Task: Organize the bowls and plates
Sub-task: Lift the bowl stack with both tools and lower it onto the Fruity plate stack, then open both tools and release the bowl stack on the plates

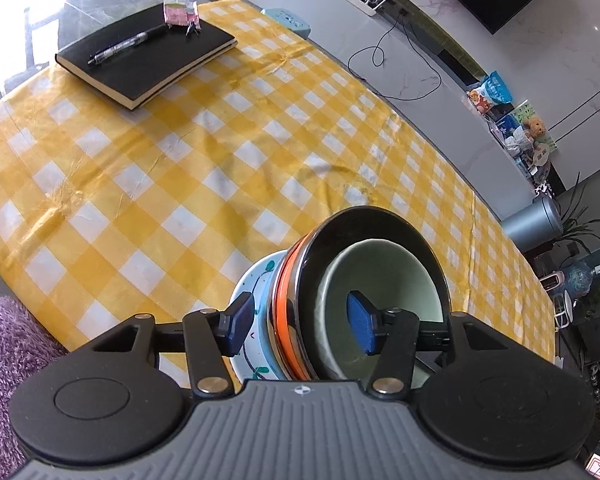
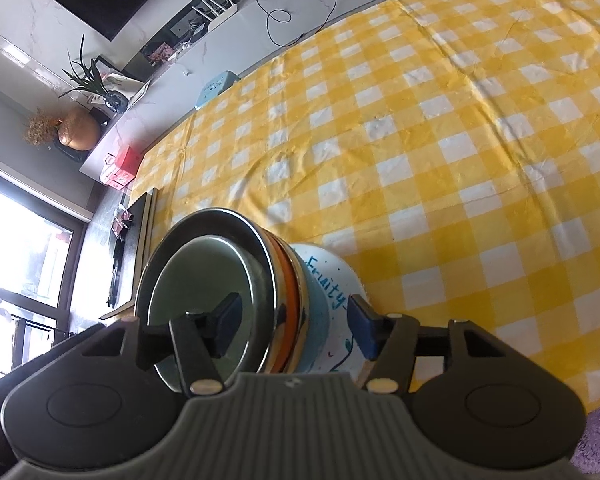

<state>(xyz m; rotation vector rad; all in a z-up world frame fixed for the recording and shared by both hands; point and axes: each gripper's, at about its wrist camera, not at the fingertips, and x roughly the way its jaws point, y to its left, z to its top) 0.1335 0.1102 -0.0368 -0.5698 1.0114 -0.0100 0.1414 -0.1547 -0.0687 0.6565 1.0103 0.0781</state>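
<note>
A nested stack of dishes is held on edge above the yellow checked tablecloth [image 1: 180, 168]. It holds a pale green bowl [image 1: 380, 280] inside a black bowl with steel and orange bands [image 1: 296, 288], backed by a white and blue painted bowl [image 1: 256, 280]. My left gripper [image 1: 300, 322] is shut on the stack, one pad on the painted bowl's back, one inside the green bowl. In the right wrist view my right gripper [image 2: 294, 326] clamps the same stack [image 2: 284, 304] from the other side, one pad inside the green bowl [image 2: 196, 280], one on the painted bowl [image 2: 332, 280].
A black notebook [image 1: 148, 56] with a pen [image 1: 128, 46] and a pink packet [image 1: 180, 12] lies at the table's far corner. A purple fuzzy cushion [image 1: 4, 360] lies by the near edge. A counter with a router and cables runs behind the table.
</note>
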